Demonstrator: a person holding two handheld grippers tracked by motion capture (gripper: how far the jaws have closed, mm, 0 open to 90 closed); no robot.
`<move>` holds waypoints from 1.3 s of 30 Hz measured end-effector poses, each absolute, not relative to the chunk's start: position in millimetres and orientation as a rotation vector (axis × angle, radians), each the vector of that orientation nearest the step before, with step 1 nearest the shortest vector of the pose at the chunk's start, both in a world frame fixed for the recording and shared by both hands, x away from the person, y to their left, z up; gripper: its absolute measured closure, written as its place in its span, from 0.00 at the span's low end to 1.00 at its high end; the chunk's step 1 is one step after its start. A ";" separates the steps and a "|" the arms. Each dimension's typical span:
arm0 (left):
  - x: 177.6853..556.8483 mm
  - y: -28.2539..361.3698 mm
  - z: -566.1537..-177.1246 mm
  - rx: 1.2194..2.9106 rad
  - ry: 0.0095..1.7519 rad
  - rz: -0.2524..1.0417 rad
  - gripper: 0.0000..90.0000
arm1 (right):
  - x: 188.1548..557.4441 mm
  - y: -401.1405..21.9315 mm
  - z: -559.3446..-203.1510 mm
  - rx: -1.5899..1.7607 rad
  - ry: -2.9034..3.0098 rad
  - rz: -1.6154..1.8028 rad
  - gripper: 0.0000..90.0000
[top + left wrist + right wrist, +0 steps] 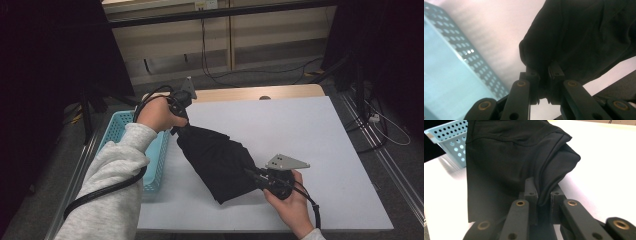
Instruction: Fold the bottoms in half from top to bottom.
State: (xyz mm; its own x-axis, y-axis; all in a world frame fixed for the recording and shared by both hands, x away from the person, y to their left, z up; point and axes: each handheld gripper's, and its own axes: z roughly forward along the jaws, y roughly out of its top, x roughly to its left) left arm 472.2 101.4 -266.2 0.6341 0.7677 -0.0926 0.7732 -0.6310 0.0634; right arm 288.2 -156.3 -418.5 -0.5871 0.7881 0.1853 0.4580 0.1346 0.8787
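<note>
A black garment (217,160) hangs stretched between my two grippers over the white table (310,140). My left gripper (181,120) is raised at the garment's upper left end, shut on a bunch of the cloth (574,37), which is pinched between its jaws (543,75). My right gripper (252,173) holds the lower right end near the table's front edge, shut on a folded hem of the garment (524,152) with the cloth squeezed between the jaws (542,195).
A light blue perforated basket (117,131) stands at the table's left edge, under my left forearm, and appears again (446,75) (451,135) in both gripper views. The wooden table end (280,92) lies at the back. Cables trail on the floor beyond.
</note>
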 end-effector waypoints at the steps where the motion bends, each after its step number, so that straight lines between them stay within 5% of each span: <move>1: 474.0 103.5 -264.9 2.752 1.302 -0.088 0.91 | 288.9 -155.3 -418.3 1.210 2.096 1.446 0.91; 39: 478.6 117.2 -206.0 2.791 1.323 0.067 0.92 | 303.6 -119.8 -403.3 1.133 2.062 1.542 0.91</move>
